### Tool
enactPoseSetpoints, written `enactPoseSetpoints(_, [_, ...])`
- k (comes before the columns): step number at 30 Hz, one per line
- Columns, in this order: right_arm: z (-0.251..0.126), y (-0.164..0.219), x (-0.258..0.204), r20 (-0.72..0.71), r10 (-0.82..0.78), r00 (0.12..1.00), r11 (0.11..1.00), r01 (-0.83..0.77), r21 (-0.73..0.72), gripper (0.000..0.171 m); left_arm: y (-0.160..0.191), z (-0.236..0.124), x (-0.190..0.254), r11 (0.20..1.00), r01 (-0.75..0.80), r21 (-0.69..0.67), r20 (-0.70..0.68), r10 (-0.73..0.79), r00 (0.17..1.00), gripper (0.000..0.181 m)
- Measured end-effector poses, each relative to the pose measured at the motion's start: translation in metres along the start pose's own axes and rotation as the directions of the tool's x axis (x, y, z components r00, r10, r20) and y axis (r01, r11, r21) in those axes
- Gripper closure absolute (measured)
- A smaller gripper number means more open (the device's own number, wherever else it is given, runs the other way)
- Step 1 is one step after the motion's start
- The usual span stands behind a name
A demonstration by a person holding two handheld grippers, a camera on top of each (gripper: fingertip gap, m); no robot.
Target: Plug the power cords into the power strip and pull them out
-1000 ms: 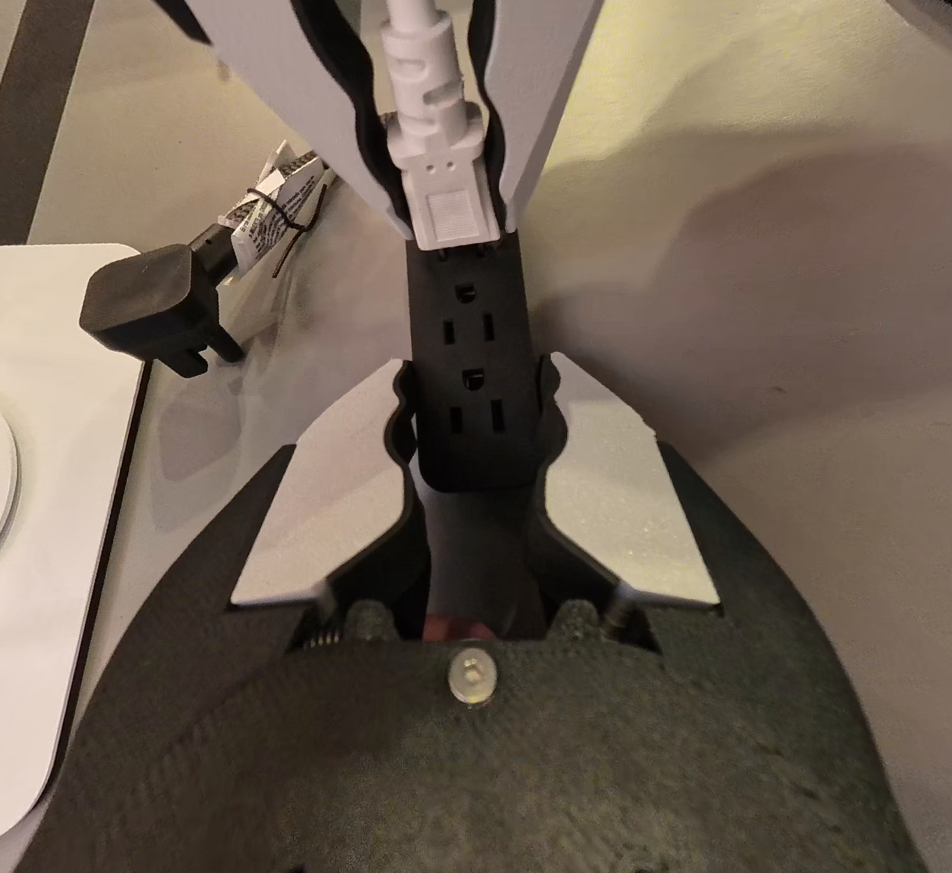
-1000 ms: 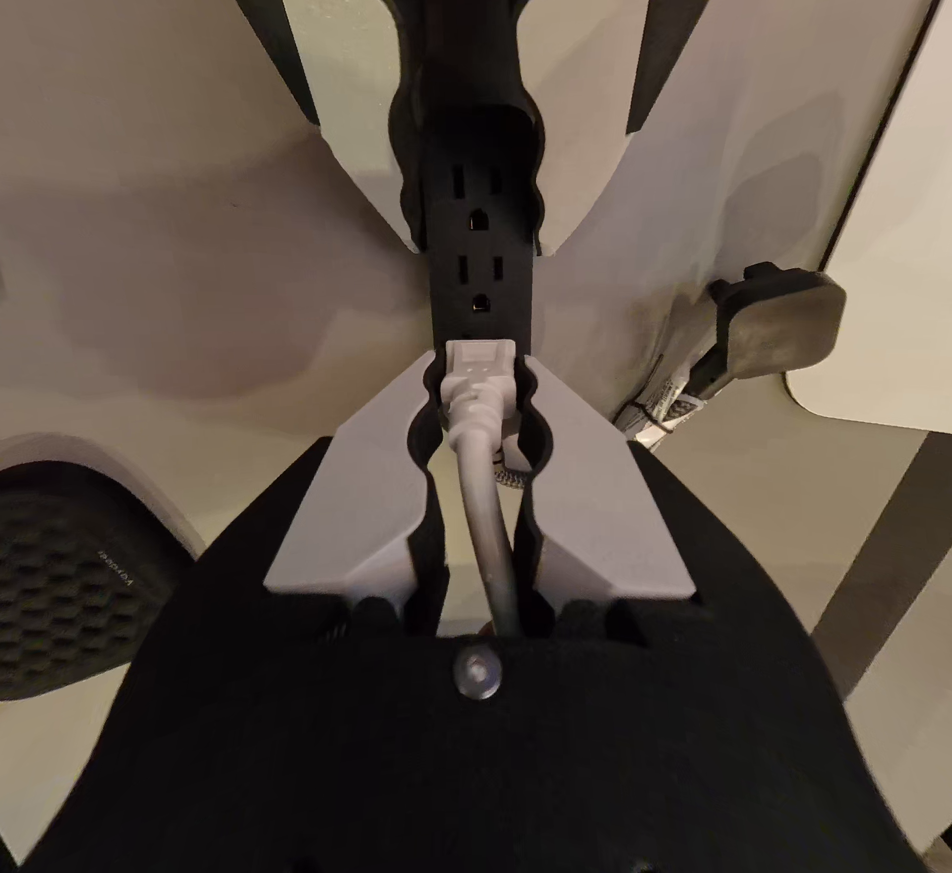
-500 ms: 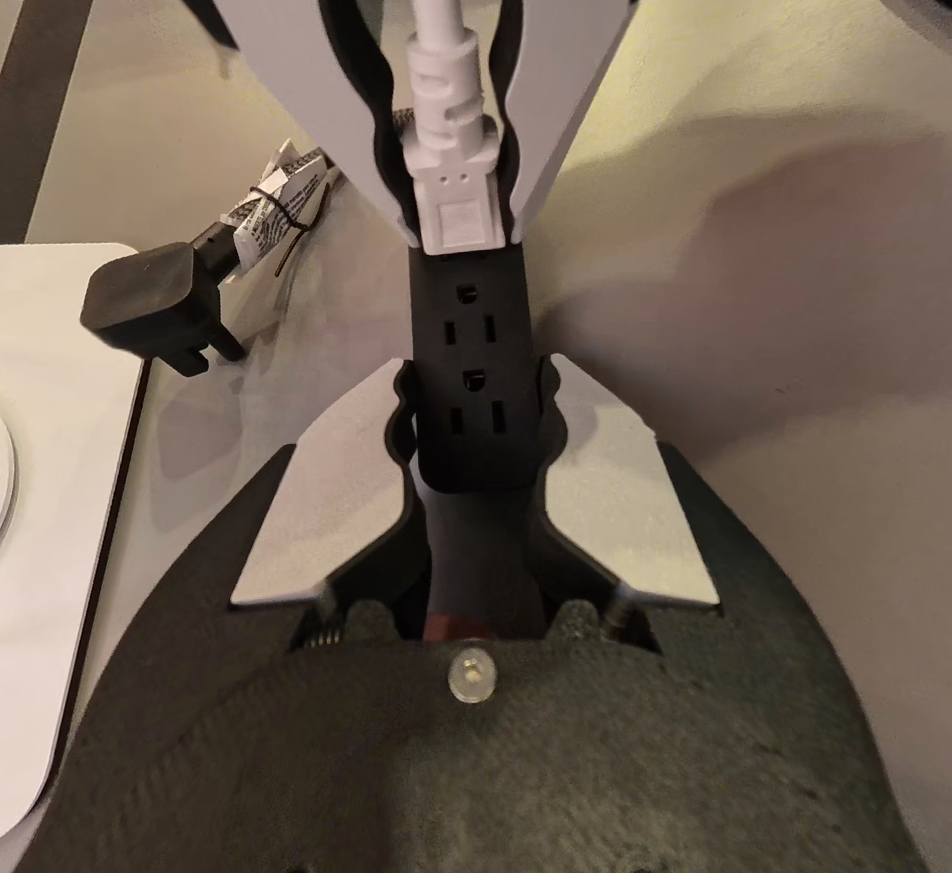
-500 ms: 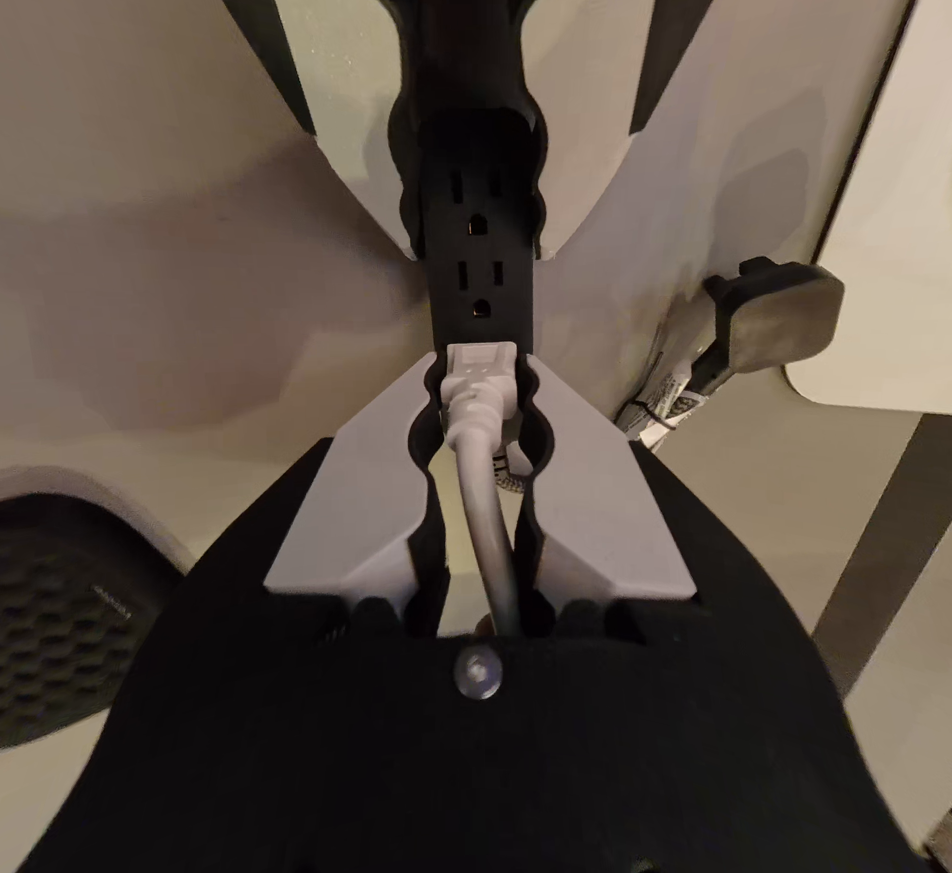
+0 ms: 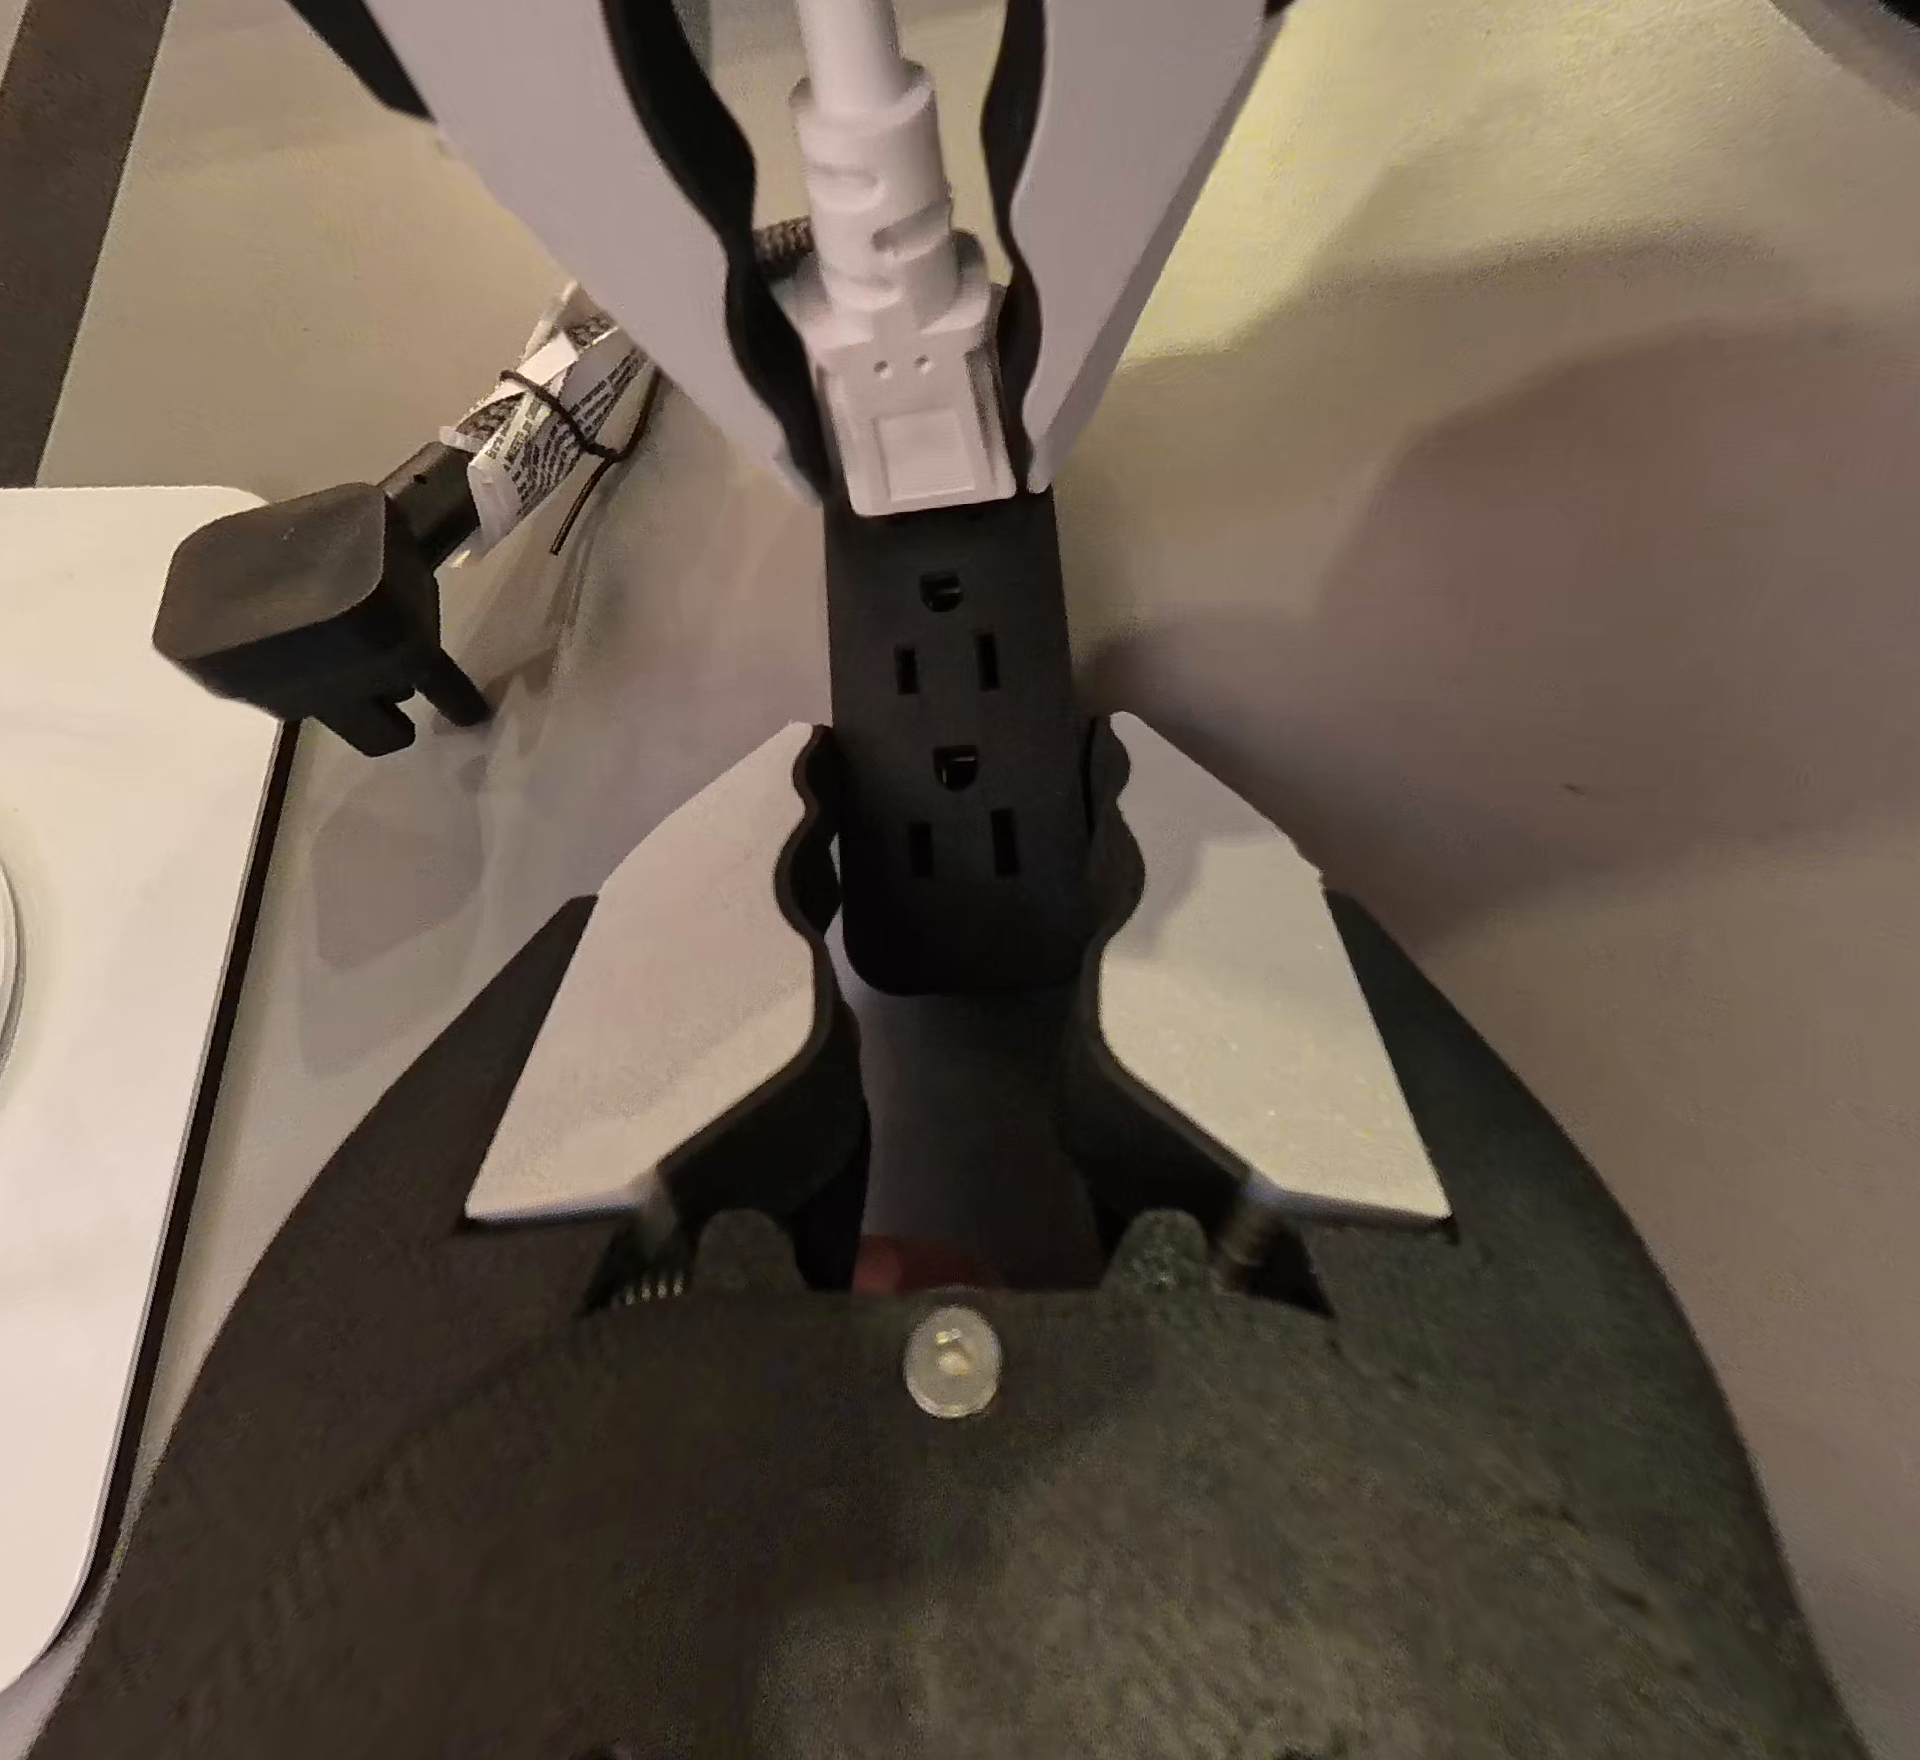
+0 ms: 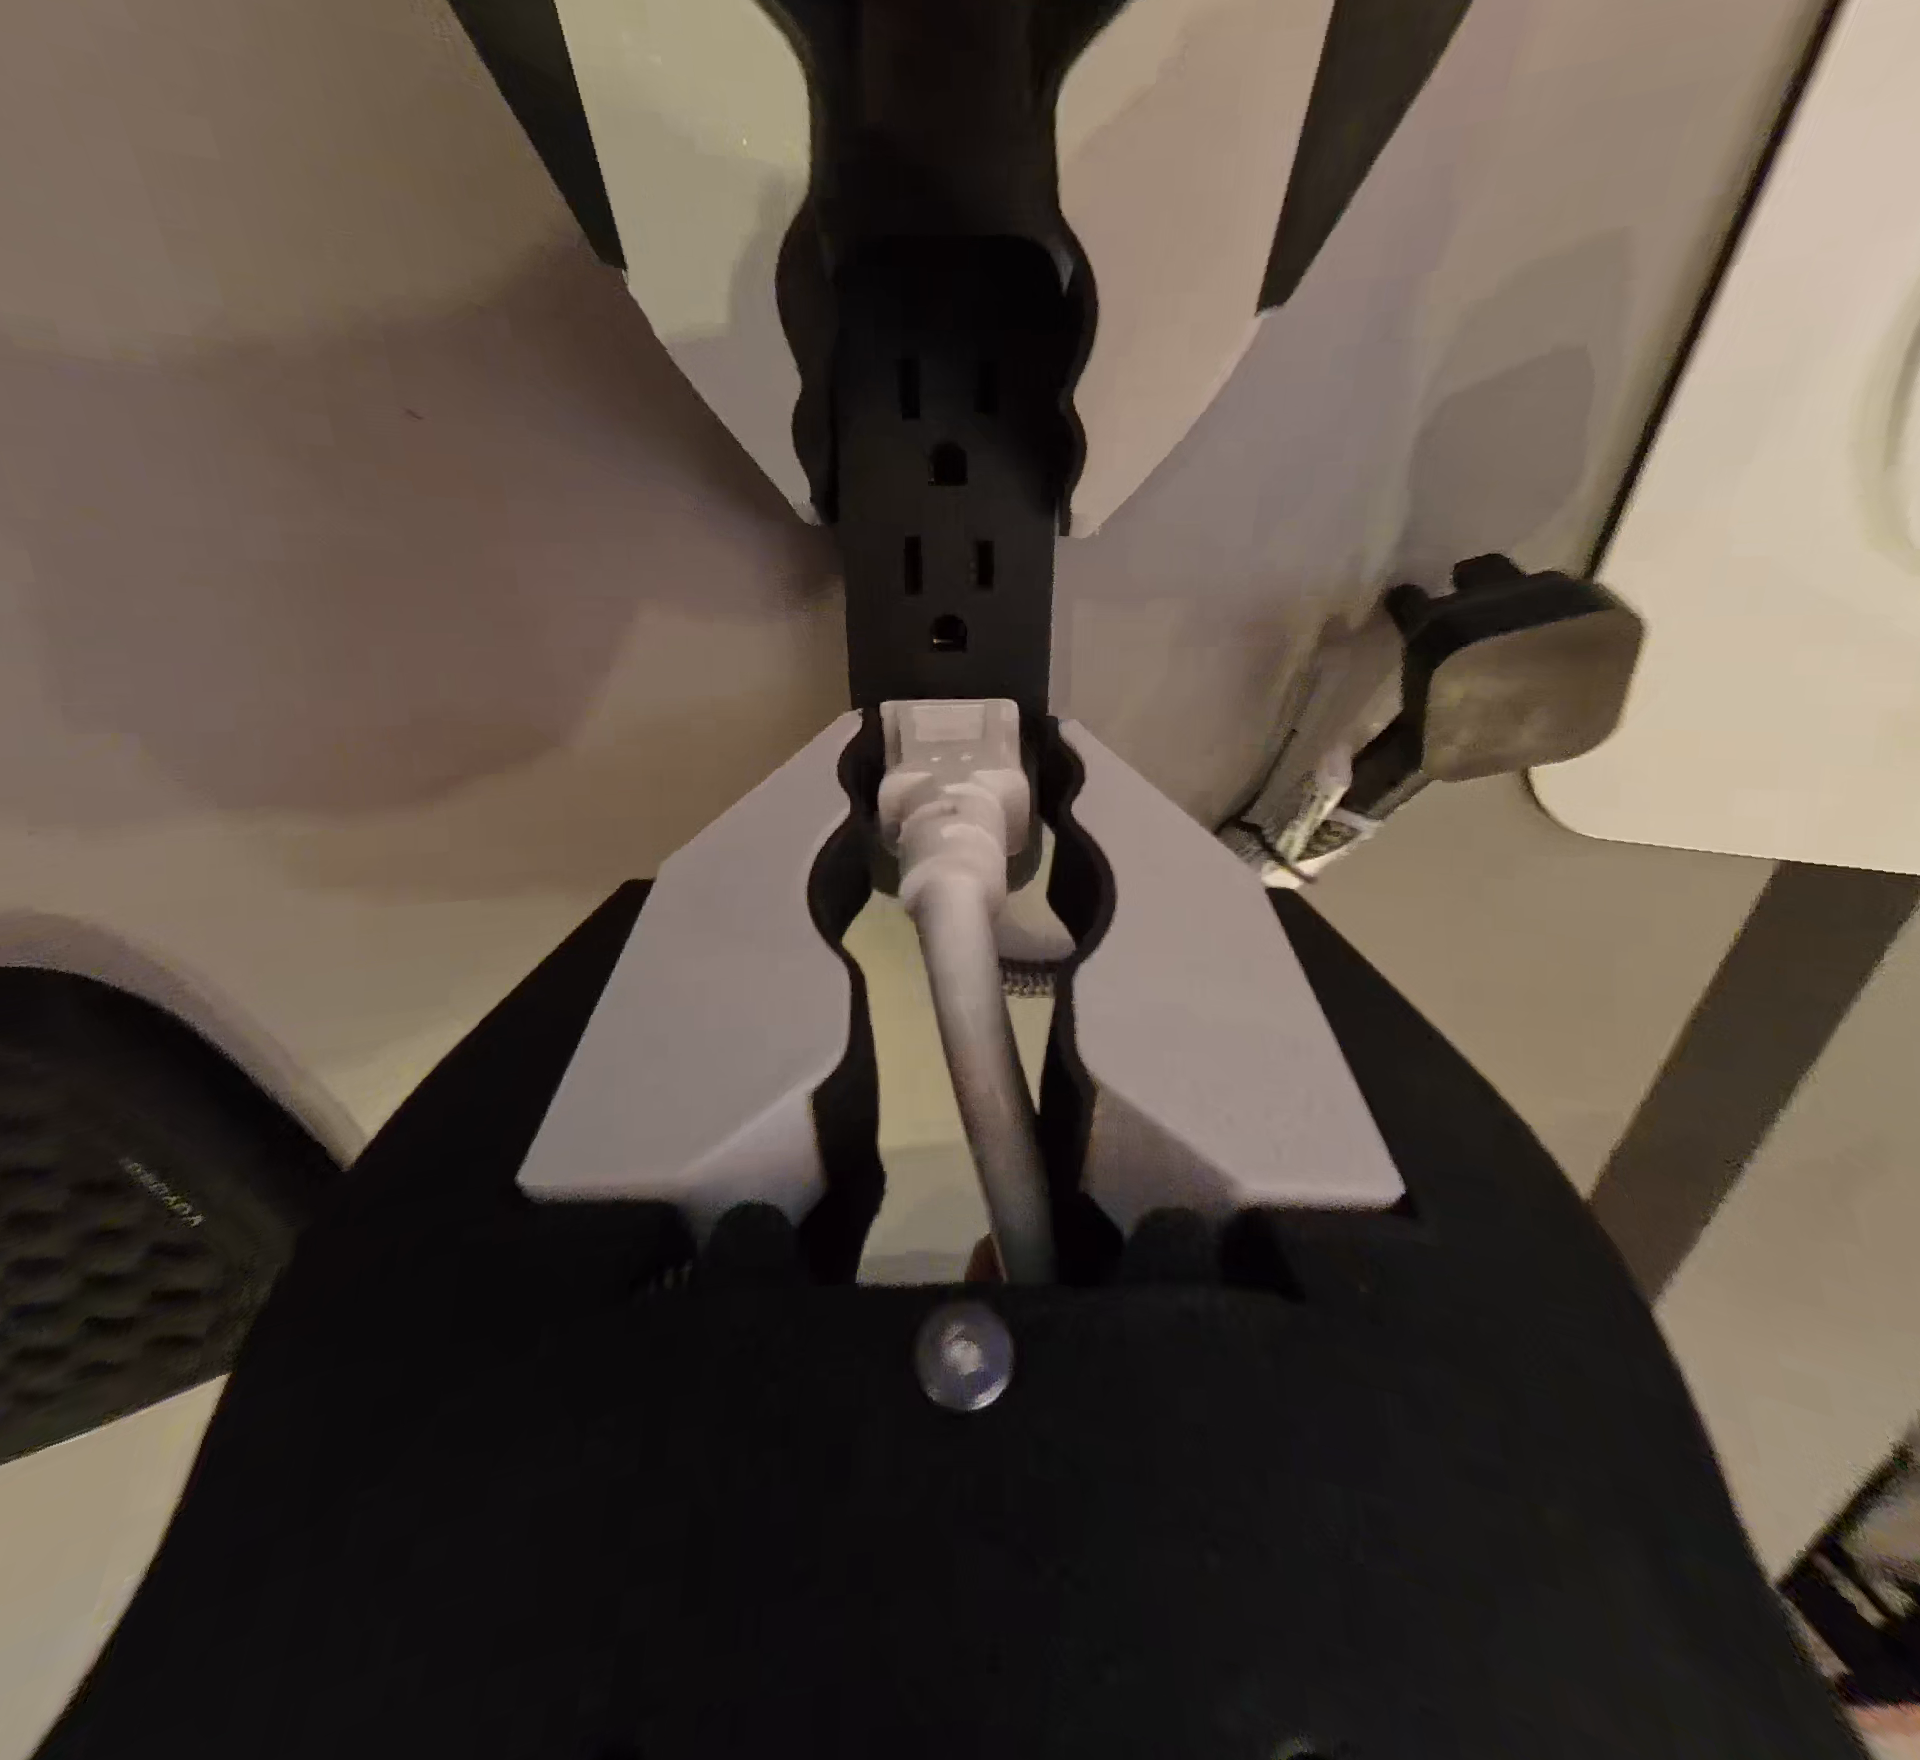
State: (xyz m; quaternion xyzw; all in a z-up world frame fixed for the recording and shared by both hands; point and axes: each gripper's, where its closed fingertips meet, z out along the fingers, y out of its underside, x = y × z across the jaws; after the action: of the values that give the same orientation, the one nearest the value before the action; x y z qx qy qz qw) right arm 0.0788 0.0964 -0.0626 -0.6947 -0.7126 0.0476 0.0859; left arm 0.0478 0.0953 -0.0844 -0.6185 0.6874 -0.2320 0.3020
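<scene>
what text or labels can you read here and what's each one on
On the paper tag tied to the black plug cord: dense print, too small to read.
On the black honeycomb-textured object: one short raised word, not quoted.
On the power strip and white plug: none seen.

- A white paper tag (image 5: 551, 432) with small black print is tied with a thin wire around the black cord (image 5: 431, 489), just behind the black plug (image 5: 281, 588). The print is several tight lines; the letters are too small and folded to read with certainty.
- The same tag (image 6: 1314, 843) shows in the right wrist view, beside the plug (image 6: 1517, 682) – only a strip of print is visible there.
- A dark object with a honeycomb pattern (image 6: 94, 1295), at the lower left of the right wrist view, carries one short pale word near its edge – tiny and turned sideways.
</scene>
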Motion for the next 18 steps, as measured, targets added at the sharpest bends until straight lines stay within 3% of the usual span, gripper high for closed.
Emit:
enactPoseSetpoints(5, [-0.015,-0.012,-0.001,0.024,0.000,1.000,0.998,-0.002,0.056,0.150,0.000,0.000,0.000,1.000,-0.004,0.000,-0.010,0.004,1.000,0.136])
enactPoseSetpoints(10, [-0.019,-0.003,-0.002,0.038,-0.035,0.999,0.999,0.036,-0.013,0.148,0.000,0.001,0.000,1.000,-0.005,0.000,-0.012,0.005,1.000,0.136])
enactPoseSetpoints(18, [-0.019,-0.002,-0.002,0.017,-0.016,1.000,1.000,0.016,0.010,0.149,-0.001,0.001,0.000,1.000,-0.010,0.003,-0.007,0.010,1.000,0.136])
